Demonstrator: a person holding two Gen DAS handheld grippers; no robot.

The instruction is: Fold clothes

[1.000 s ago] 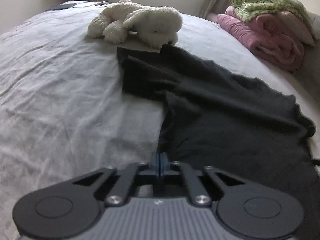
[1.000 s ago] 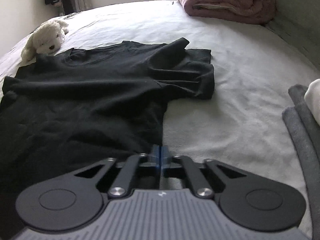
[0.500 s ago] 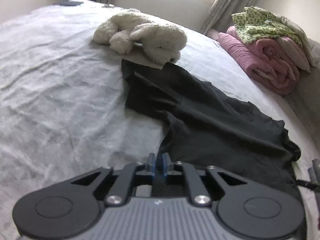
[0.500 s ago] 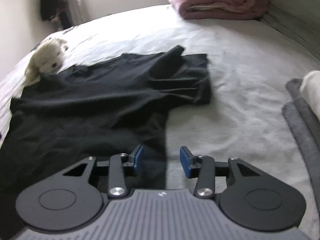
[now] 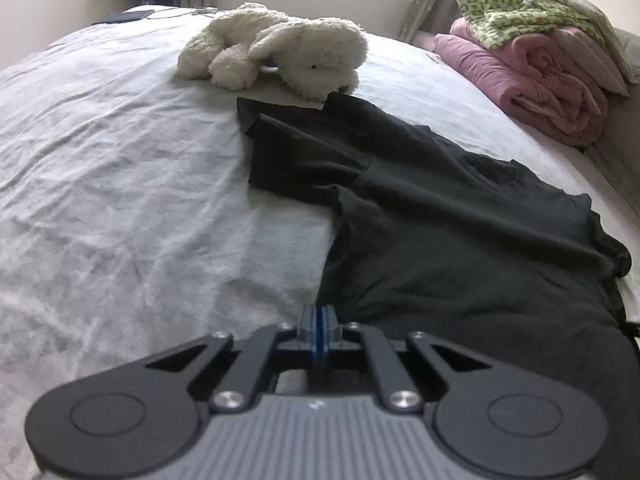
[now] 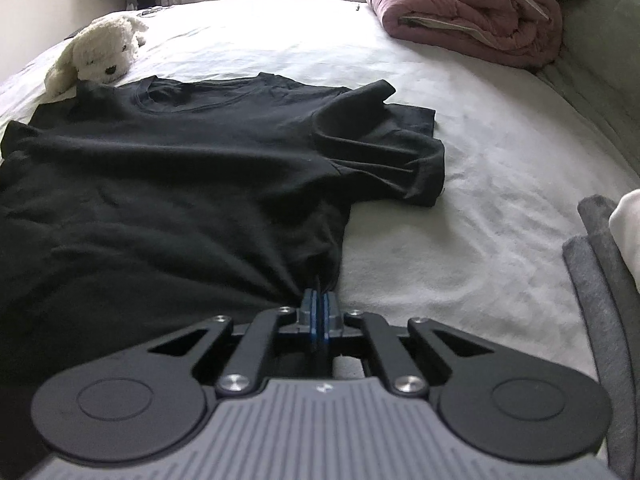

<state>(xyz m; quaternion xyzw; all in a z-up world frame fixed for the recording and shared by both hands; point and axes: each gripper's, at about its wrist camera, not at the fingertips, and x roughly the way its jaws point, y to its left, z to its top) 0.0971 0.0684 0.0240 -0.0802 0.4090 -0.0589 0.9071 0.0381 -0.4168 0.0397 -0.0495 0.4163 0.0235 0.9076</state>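
Two grippers work at the near hem of a black shirt (image 6: 180,184) spread on a white bed (image 6: 480,168). Left gripper (image 5: 319,320): blue pads pressed together at the shirt's left bottom corner, where the dark cloth meets the sheet; whether cloth lies between the pads cannot be told. Right gripper (image 6: 319,305): pads closed on the shirt's right bottom corner, with folds of cloth fanning out from the pinch toward the body of the garment.

The shirt (image 5: 460,232) lies roughly flat, neck opening toward the far side of the bed. In the right wrist view its right sleeve (image 6: 392,152) is rumpled and partly doubled over itself. In the left wrist view the left sleeve (image 5: 296,152) lies creased on the sheet, its far edge touching a white plush dog (image 5: 288,48).

In the right wrist view the dog (image 6: 100,56) rests at the shirt's far left shoulder. A rolled pink quilt (image 6: 472,16) sits at the far right of the bed, well apart from the shirt; the left wrist view shows a green patterned cloth (image 5: 520,8) on top of the quilt (image 5: 532,80). Folded grey fabric (image 6: 600,280) with a white item (image 6: 626,220) on it lies at the right edge, near the right gripper.
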